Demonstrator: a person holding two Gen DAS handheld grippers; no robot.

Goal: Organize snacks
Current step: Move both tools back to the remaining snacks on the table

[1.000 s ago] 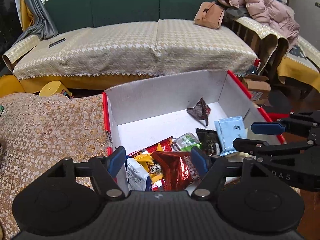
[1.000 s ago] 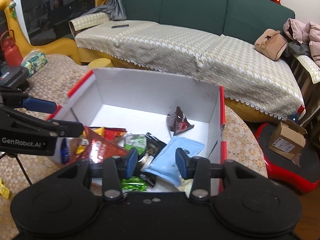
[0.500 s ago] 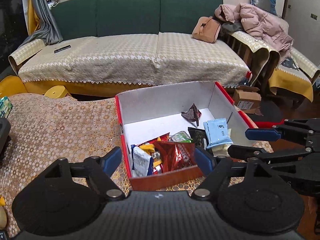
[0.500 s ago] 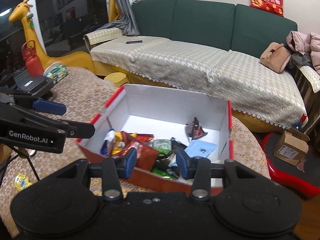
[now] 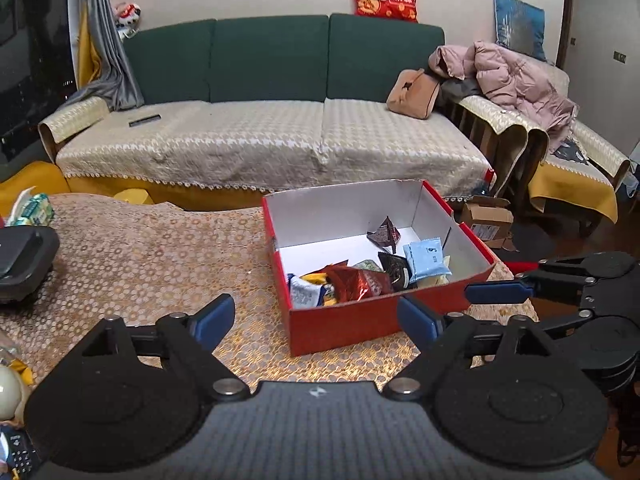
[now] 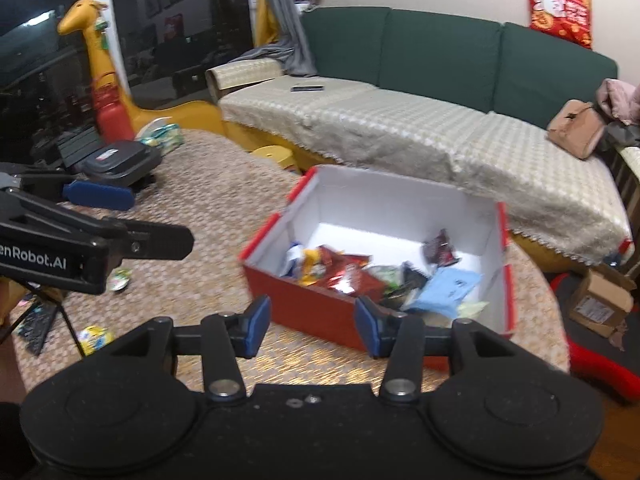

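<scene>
Step in hand: you look to be drawing both tools back from the red box after a drop, so your next move is probably a reach for a stray snack.
Left tool: its jaws have just been opening and stand wide apart, with nothing between them.
Right tool: its jaws have just been opening a little; they stand partly apart and hold nothing.
Snacks in the box: the light blue packet, the red foil packet and the rest lie heaped toward the near wall.
Stray snacks: small wrapped pieces lie on the table, well to the left of the box and below the left tool in the right wrist view.
Box relative to the tools: it sits ahead of both, apart from the pads.
Doing it well: pick one stray piece, come down over it with jaws apart, and lift it clear of the near wall before release.
</scene>
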